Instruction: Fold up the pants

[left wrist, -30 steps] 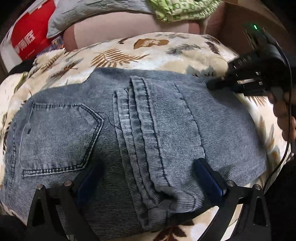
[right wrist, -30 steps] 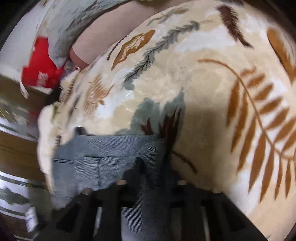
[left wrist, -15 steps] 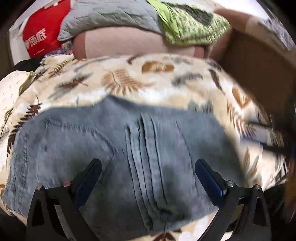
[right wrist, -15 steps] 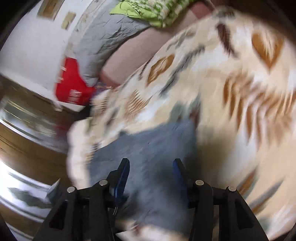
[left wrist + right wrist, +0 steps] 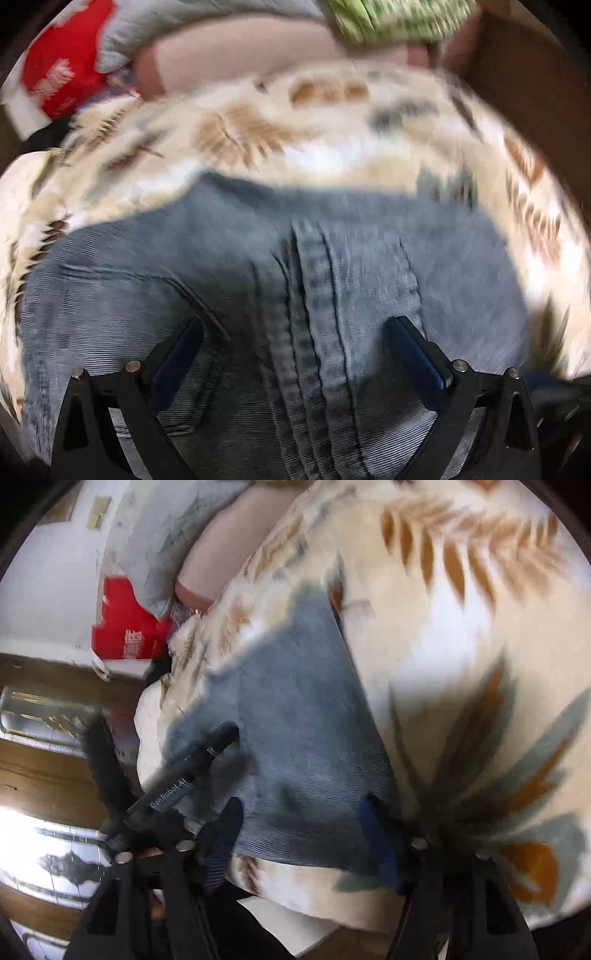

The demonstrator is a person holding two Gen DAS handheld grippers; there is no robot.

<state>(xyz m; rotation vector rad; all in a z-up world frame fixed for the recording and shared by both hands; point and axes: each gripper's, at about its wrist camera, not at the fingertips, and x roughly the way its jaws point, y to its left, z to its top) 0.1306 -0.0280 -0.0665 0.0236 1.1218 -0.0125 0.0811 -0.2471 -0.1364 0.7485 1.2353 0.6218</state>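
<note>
Both tongs stand open: the left tongs (image 5: 295, 332) hover wide over the folded jeans (image 5: 258, 295), gripping nothing, and the right tongs (image 5: 299, 823) have just been opening, denim showing between them but not pinched. Those jeans lie on a leaf-print blanket (image 5: 461, 646) on the bed, near a red bag (image 5: 62, 77)

Motion blur smears the leaf-print blanket (image 5: 332, 147) beyond the folded jeans (image 5: 258, 295), whose near end runs off the frame's bottom edge, and the white lettering on the red bag (image 5: 62, 81) left of them is unreadable.
</note>
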